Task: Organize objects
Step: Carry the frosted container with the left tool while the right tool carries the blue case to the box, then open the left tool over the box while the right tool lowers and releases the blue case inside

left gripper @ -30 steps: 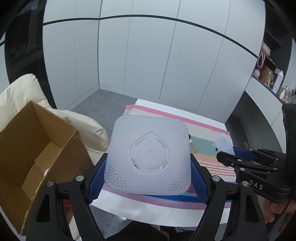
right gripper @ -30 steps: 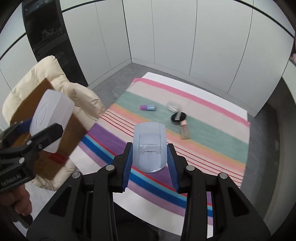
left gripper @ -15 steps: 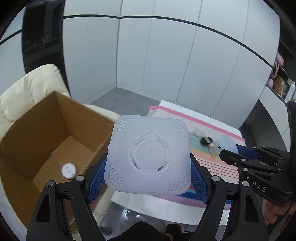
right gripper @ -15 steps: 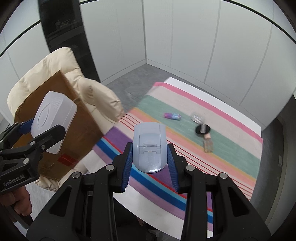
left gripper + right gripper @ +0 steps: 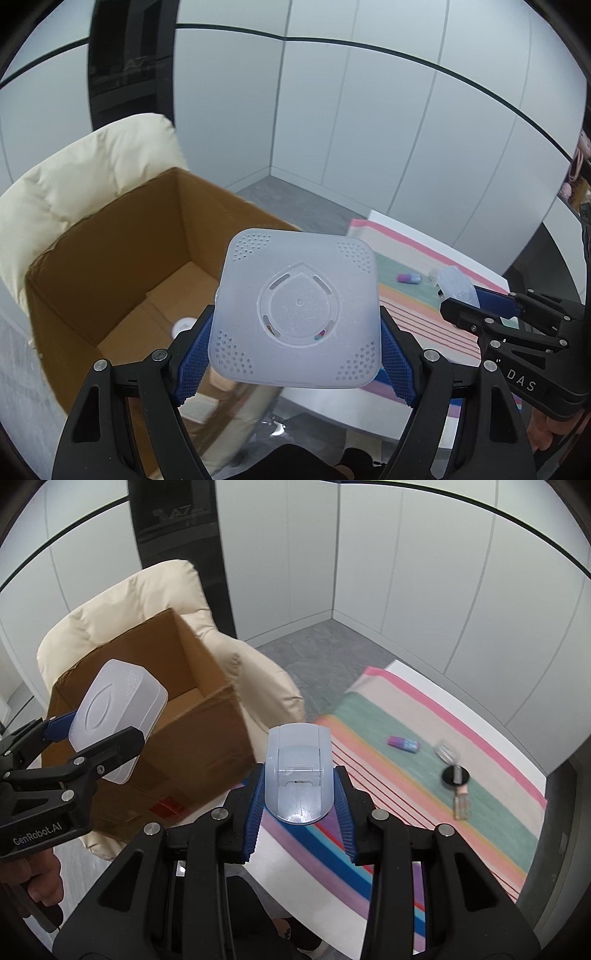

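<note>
The square white case (image 5: 297,308) hides part of the box floor (image 5: 173,295).

white square case (image 5: 297,312), rounded grey case (image 5: 297,775), both held aloft

Cardboard box (image 5: 122,266) opens upward at left of the left wrist frame, floor bare apart from a small white round item (image 5: 183,325) near centre; cream cushion (image 5: 70,184) crowds its far and left walls. In the right wrist frame, the striped cloth (image 5: 424,797) lies free at lower centre. Upper right holds obstacles: purple tube (image 5: 402,743), clear piece (image 5: 446,750), black disc (image 5: 455,775), small bottle (image 5: 462,805).
</note>
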### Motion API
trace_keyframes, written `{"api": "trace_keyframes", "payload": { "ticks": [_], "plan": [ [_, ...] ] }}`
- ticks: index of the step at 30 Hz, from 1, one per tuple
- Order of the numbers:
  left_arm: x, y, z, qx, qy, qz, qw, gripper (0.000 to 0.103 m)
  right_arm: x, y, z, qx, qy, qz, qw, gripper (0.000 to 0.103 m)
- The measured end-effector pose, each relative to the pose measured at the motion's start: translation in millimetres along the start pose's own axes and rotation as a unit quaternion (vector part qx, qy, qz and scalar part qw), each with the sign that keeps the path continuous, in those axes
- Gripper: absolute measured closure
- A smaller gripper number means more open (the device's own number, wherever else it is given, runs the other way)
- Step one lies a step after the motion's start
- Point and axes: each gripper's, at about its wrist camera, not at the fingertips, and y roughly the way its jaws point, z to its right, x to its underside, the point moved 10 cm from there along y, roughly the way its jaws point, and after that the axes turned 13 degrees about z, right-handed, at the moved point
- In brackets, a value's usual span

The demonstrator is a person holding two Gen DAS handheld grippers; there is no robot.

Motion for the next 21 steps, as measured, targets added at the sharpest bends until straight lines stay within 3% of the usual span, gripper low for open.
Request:
{"api": "trace_keyframes", "payload": {
  "ticks": [21],
  "plan": [
    [14, -22, -114, -0.107, -0.03, 0.005, 0.9938, 0.02, -21, 20, -99, -0.058, -0.053, 0.008, 0.997, 0.065]
  ]
}}
